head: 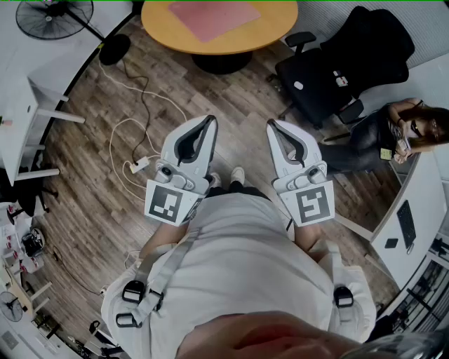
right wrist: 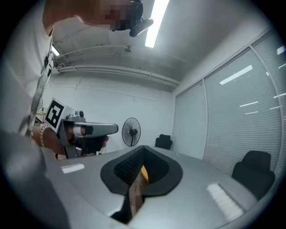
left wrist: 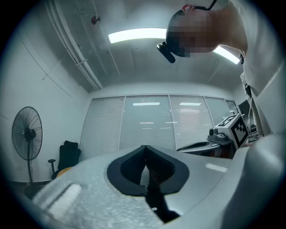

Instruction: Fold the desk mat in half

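Here both grippers are held level in front of the person's chest, side by side and apart, above the wooden floor (head: 231, 105). The left gripper (head: 209, 120) is seen with its jaws brought fully together at the tips, and nothing is held between them. The right gripper (head: 272, 125) is likewise closed tip to tip and empty; only floor is glimpsed through the hollow behind its tips. The pink desk mat (head: 214, 17) is laid flat and unfolded on the round wooden table (head: 161, 29), set back from the table's near edge, well away from both grippers. A black office chair (head: 344, 66) is placed just right of the table, and a white cable (head: 130, 126) is strewn across the floor to its left.
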### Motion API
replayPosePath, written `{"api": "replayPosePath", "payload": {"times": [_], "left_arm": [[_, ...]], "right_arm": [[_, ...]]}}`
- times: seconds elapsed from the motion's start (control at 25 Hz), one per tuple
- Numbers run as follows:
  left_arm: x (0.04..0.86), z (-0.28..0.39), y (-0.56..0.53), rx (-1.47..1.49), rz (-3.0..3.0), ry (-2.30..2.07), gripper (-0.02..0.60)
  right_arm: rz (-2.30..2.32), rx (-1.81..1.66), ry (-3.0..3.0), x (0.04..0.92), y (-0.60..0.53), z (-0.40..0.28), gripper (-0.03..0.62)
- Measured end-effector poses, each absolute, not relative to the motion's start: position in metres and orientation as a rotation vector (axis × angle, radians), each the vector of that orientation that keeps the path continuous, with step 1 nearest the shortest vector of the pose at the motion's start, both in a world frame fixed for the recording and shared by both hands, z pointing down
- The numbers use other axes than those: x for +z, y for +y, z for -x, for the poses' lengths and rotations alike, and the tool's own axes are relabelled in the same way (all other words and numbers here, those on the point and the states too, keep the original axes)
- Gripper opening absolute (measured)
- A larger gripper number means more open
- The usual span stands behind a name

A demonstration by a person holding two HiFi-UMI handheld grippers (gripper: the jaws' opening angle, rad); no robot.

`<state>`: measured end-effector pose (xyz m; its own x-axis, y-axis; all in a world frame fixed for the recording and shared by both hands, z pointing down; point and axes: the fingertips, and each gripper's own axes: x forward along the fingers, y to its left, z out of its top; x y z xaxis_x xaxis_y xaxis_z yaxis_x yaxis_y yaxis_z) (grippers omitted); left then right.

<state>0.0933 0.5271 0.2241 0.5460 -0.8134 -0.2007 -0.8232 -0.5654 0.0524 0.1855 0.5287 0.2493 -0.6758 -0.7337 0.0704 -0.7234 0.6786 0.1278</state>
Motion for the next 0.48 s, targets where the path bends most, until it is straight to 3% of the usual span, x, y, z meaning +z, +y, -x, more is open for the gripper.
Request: {"api": "replayPosePath", "payload": {"times": [0.48], "left_arm": [[0.236,-0.114,0.516,0.257,2.704,1.492,0.006]], "right_arm": [[-1.224,-0.132,-2.787,0.253,0.515,-0.214,0.005]]}}
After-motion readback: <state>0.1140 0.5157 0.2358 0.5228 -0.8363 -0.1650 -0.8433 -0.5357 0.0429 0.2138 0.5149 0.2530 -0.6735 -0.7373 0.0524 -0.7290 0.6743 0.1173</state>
